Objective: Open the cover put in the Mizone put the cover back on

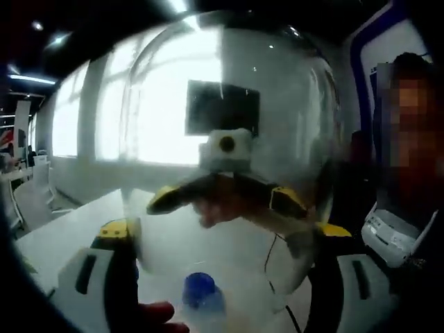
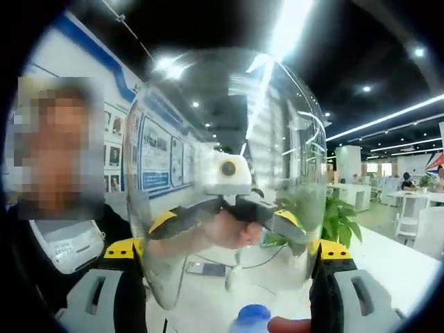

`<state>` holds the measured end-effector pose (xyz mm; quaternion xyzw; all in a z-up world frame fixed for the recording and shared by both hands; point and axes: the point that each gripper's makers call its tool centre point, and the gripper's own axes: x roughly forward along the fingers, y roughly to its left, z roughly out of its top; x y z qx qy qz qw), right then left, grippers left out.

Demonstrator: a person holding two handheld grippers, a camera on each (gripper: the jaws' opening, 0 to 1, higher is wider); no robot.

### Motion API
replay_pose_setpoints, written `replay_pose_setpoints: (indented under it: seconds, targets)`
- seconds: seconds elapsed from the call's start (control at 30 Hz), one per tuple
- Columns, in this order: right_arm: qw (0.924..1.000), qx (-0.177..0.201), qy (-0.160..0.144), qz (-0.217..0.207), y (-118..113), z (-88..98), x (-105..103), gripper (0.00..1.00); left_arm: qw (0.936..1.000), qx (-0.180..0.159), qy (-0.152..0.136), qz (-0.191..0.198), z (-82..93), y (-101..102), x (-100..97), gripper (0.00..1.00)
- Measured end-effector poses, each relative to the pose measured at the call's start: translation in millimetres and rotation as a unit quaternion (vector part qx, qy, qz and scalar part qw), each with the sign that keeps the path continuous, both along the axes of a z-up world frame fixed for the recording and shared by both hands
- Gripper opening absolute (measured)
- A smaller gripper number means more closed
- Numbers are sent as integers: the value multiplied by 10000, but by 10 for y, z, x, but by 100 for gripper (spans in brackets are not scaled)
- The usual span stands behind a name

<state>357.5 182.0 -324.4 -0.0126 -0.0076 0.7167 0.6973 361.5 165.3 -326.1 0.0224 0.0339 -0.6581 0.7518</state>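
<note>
Closest up: grey jaws of left tool [image 1: 223, 231], yellow at the tips, spread wide and pressed on both sides of big clear cover [image 1: 229, 104]. Clamped on it, by the look of things. Same for right tool [image 2: 228, 249]: jaws wide, one on each side of the same see-through dome, squeezing from the other side. Two tools face to face with the cover between them, likely for a steady, level hold on such a big, round, slippery thing. Cover up in the air, clear of the white surface [image 1: 62, 236], mouth pointing down, probably to leave room underneath.

Just below the tool, under that open mouth: blue cap of Mizone bottle [image 1: 201, 290], poking up at the bottom edge. Same cap under the right tool too [image 2: 252, 319]. Fingertip [image 1: 158, 316] just beside the cap, maybe for steadying the bottle; too little showing to be sure.

Past the tool, through the clear wall: a hand [image 2: 232, 229] wrapped round the other tool. Farther out on the surface, a phone with a cable [image 2: 205, 268]. Out past the right jaw, a green plant [image 2: 340, 222].

Best guess at the step: cover off, bottle in place or nearly there, cover not yet back on. Next, both tools down together, slow and straight, to keep the rim off the cap.
</note>
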Motion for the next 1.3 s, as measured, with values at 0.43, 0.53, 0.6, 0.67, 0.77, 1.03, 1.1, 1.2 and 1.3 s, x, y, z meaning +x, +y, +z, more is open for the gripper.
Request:
replay_pose_setpoints:
  seconds: [0.43,0.53,0.6,0.67,0.77,1.03,1.1,1.2,1.3]
  targets:
    - [9999,-97,-71,7,-17,-222,123,91,10000,30,-63,1,-224,-22,98,87]
    - [9999,-116,-35,11,-8,-291,146,91,10000,34,-27,3,-293,-11,117,87]
    - [9999,-131,-18,16,0,-343,152,91,10000,21,-4,7,-350,-7,138,87]
    - [9999,-165,-2,22,-2,-405,166,91,10000,34,12,11,-397,-5,161,87]
    - [9998,-198,22,21,-6,-470,188,91,10000,56,44,9,-467,-2,195,87]
    - [9993,-368,46,11,3,-681,237,91,9999,80,88,-4,-701,29,240,87]
    - [9993,-368,58,19,4,-717,241,91,9999,35,96,2,-733,29,241,87]
    - [9993,-376,71,23,3,-781,239,91,9999,37,105,5,-772,31,251,87]
    - [9994,-333,97,29,-2,-829,242,91,9999,11,125,7,-814,31,249,87]
